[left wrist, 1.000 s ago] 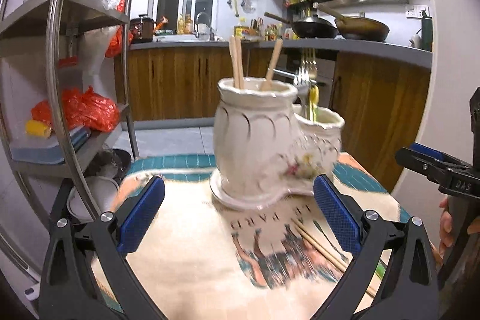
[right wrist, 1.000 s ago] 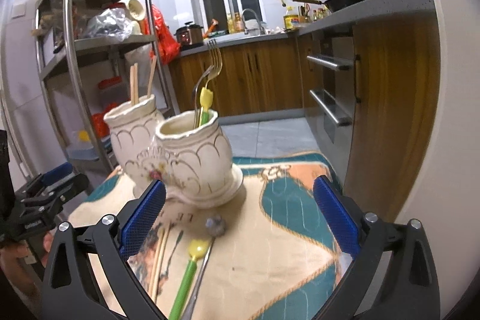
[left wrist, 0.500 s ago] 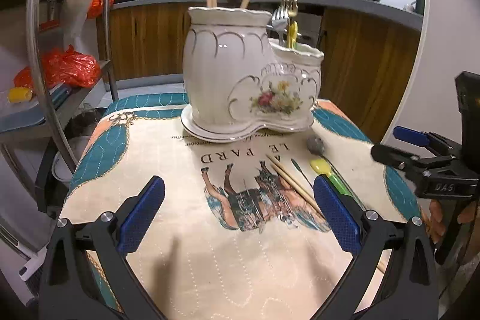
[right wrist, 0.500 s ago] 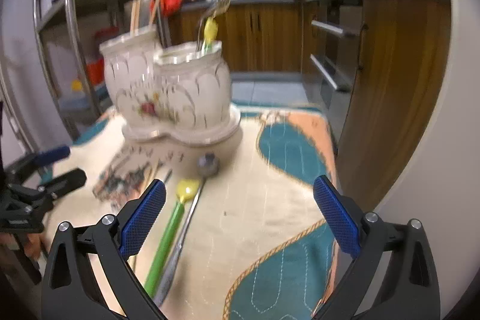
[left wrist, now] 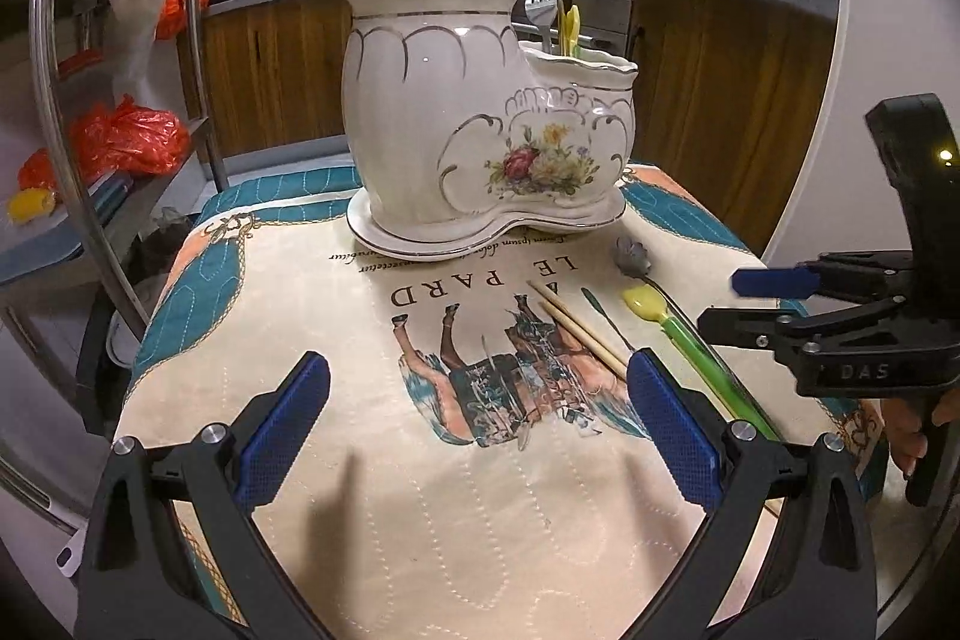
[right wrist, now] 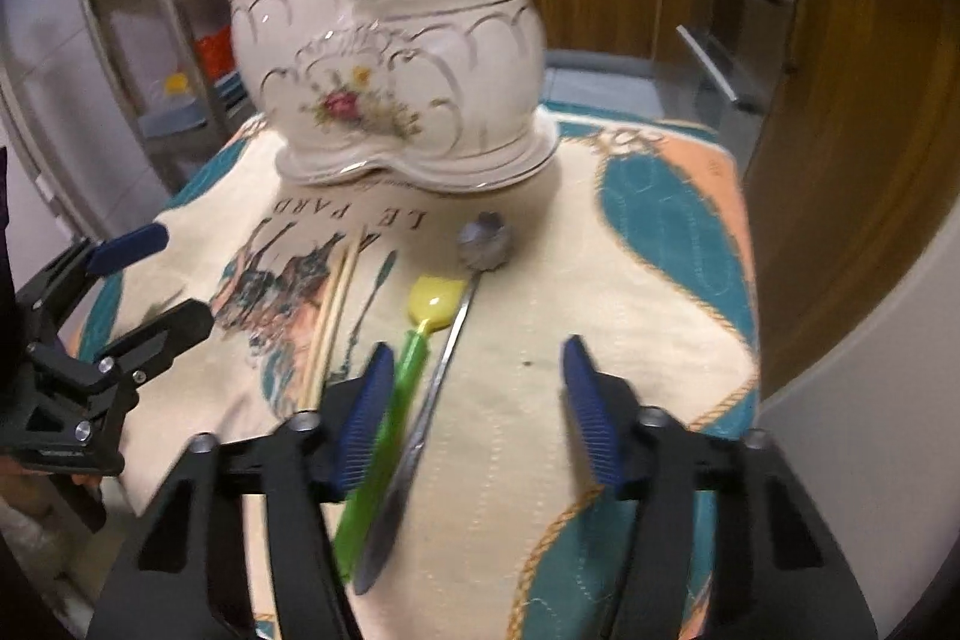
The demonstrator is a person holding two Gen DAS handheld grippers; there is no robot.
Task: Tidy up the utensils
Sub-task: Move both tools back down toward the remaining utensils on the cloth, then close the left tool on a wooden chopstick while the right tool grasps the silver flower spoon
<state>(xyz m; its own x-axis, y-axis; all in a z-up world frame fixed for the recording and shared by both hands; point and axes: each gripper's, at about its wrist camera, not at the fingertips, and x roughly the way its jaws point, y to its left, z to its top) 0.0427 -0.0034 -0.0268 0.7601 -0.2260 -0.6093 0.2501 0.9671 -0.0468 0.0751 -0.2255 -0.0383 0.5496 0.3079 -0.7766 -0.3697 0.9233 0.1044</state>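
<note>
left wrist view: the cloth (left wrist: 336, 316) on the desk read "le pard"; "das" marked the right hand-held gripper (right wrist: 477, 406), jaws just narrowed, empty, over the spoons (right wrist: 414, 370). left hand-held gripper (left wrist: 474, 424) gaped wide, empty. holder (left wrist: 480, 130) stood behind.

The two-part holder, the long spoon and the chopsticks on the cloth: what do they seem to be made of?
Holder: glazed ceramic, it seems; glossy white, with highlights, gilt lines and a painted flower.
Long spoon: probably steel; grey bowl and thin shiny handle.
Chopsticks: pale tan and matt, so wood or bamboo; I cannot tell which.
</note>
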